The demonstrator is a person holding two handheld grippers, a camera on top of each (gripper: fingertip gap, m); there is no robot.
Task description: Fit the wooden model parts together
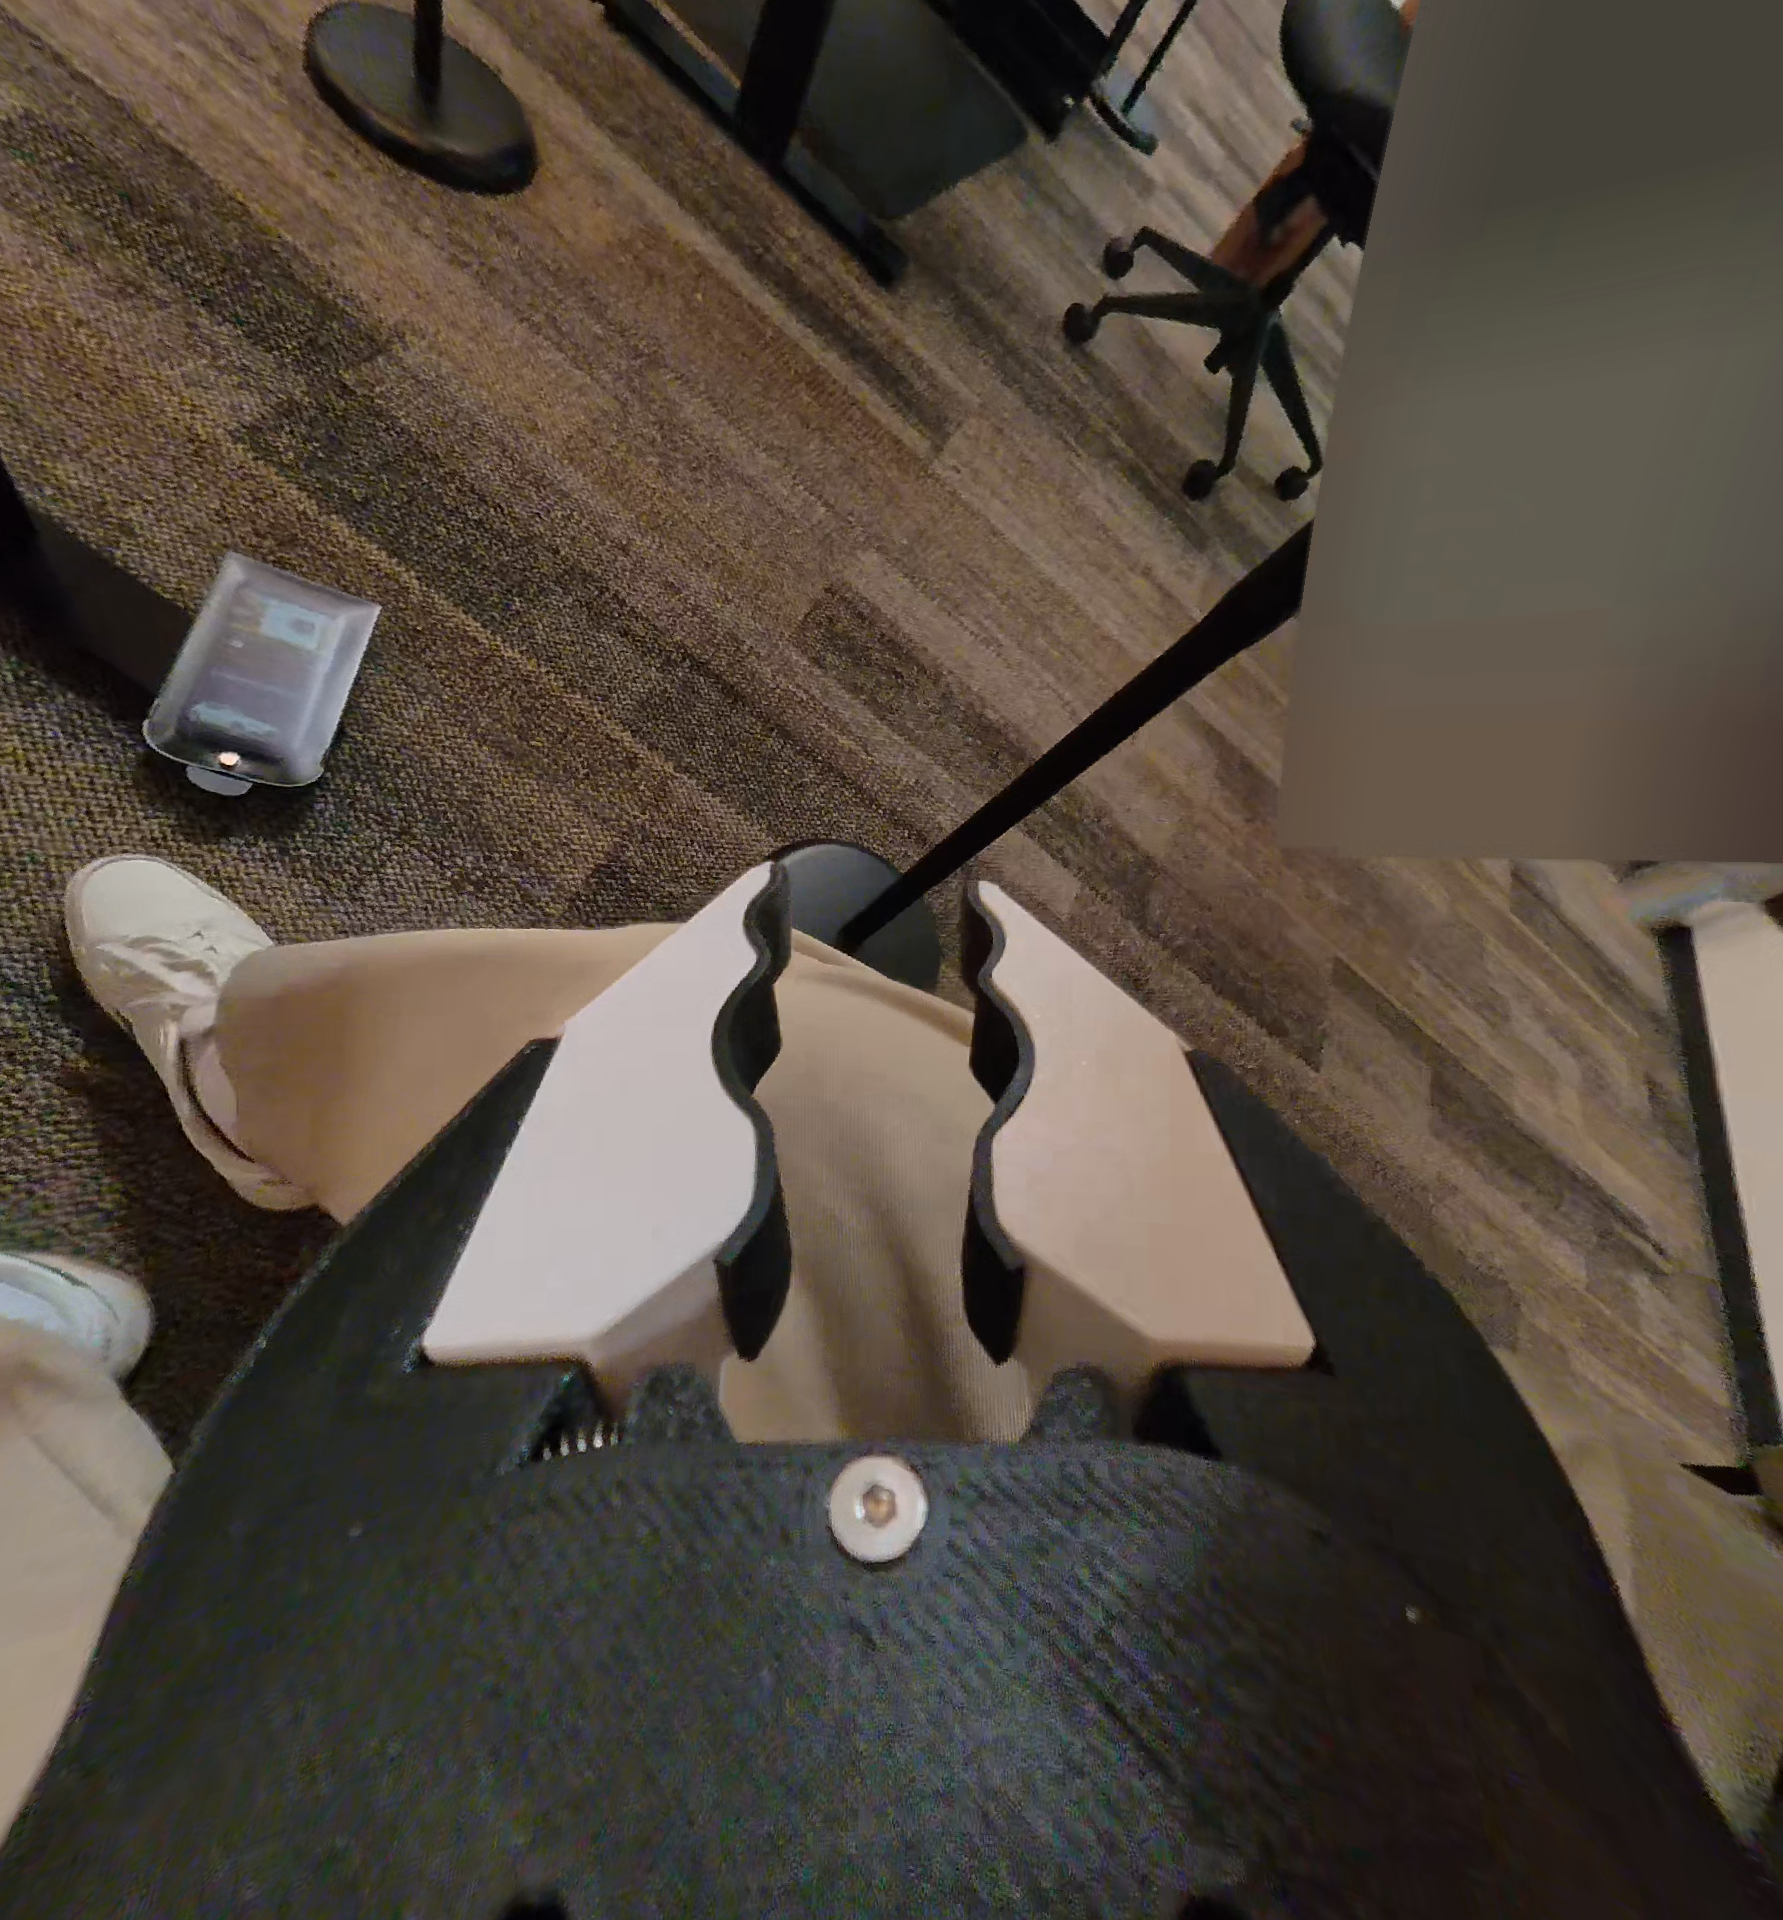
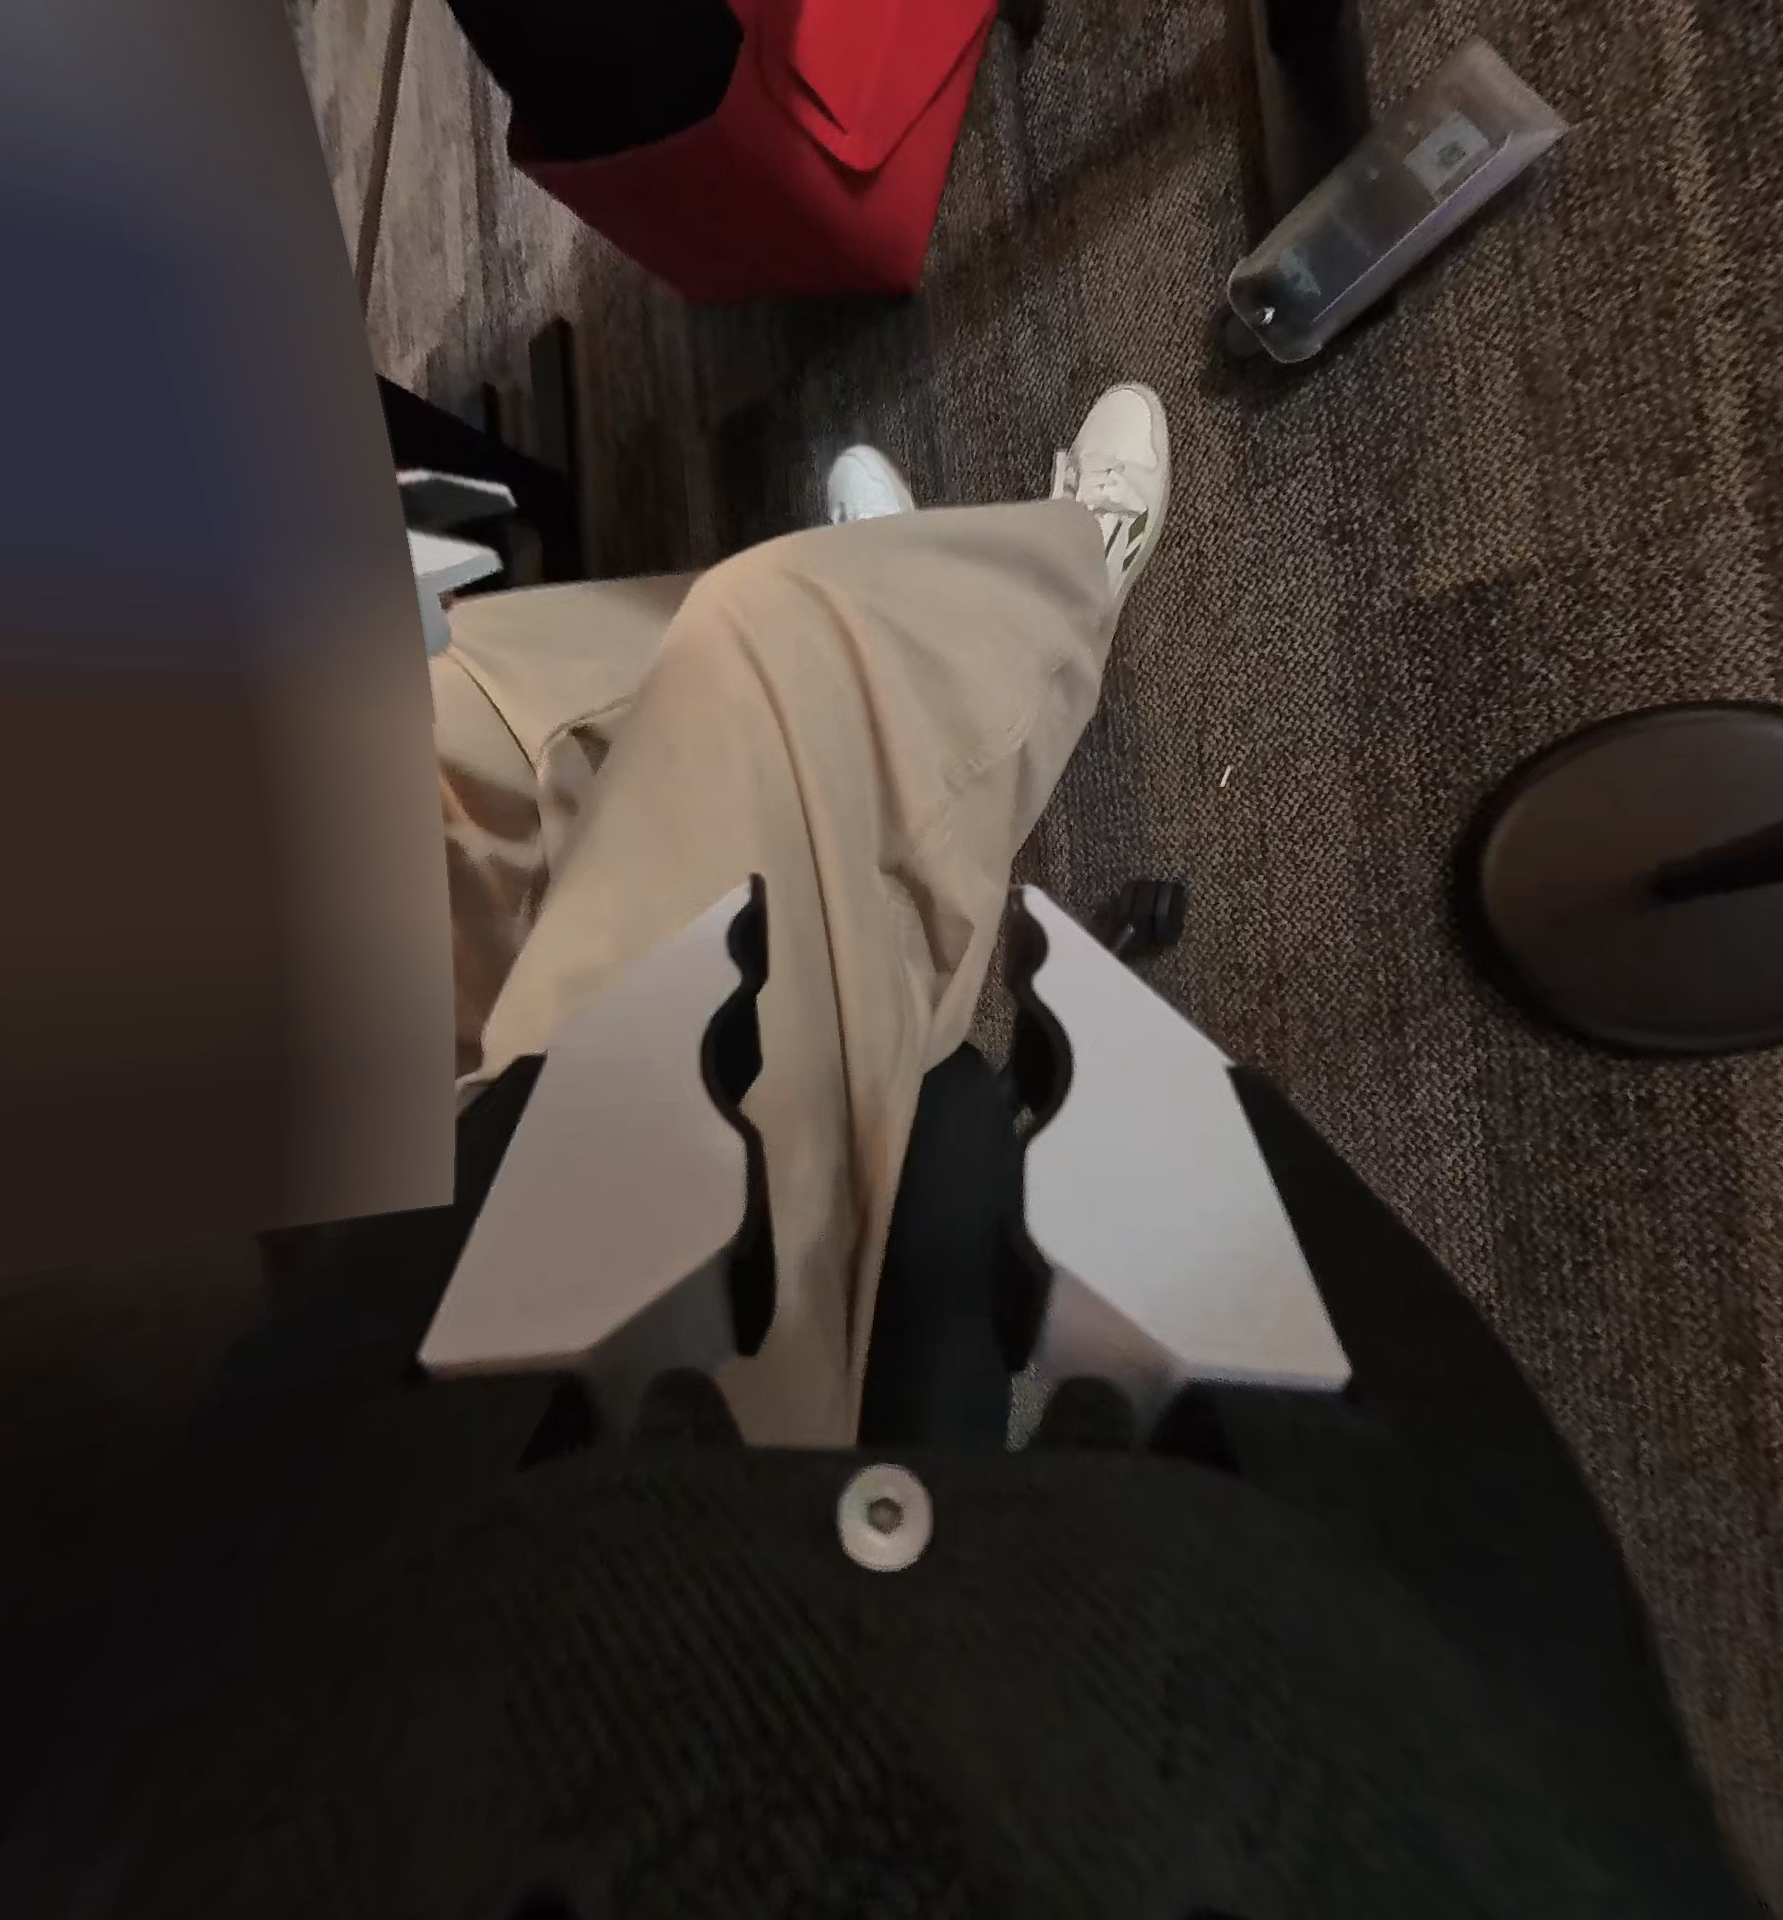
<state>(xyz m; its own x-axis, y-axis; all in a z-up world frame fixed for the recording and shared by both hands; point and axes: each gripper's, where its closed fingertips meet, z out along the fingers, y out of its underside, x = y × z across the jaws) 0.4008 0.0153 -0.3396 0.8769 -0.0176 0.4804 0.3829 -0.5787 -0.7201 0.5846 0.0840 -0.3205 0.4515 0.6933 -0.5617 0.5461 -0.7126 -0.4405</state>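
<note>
Left wrist view: the left gripper (image 1: 871, 904) points down over the person's lap, its jaws parted with a clear gap and nothing between them; only a beige trouser leg (image 1: 451, 1039) shows through. At 9 o'clock lies a white shoe (image 1: 154, 935), and at 10 o'clock a clear pouch holding a dark device (image 1: 258, 675) rests on the carpet (image 1: 658, 468). A black pole (image 1: 1074, 727) runs from its round base, just past the fingertips, toward 2 o'clock. A wheeled office chair (image 1: 1251, 312) stands at 1 o'clock. No wooden model part shows anywhere here.

Right wrist view: the right gripper (image 2: 887, 904) also hangs over the legs, jaws apart and empty. Two white shoes (image 2: 1115, 457) sit at 12 o'clock, a red object (image 2: 793, 156) above them, a clear pouch (image 2: 1386, 208) at 1 o'clock, and a round dark stand base (image 2: 1676, 883) at 3 o'clock. Again no wooden part is visible, so where the pieces lie cannot be told.

The risk, as a judgement: both grippers face the floor, away from any work surface, so swinging them up toward the parts could clip the pole, or the pale edge (image 1: 1770, 1143) at 3 o'clock in the left view, which may be a tabletop.

Large blurred patches cover the upper right of the left view and the left side of the right view. The right view is soft, and the dark shape between its fingers is unclear.
</note>
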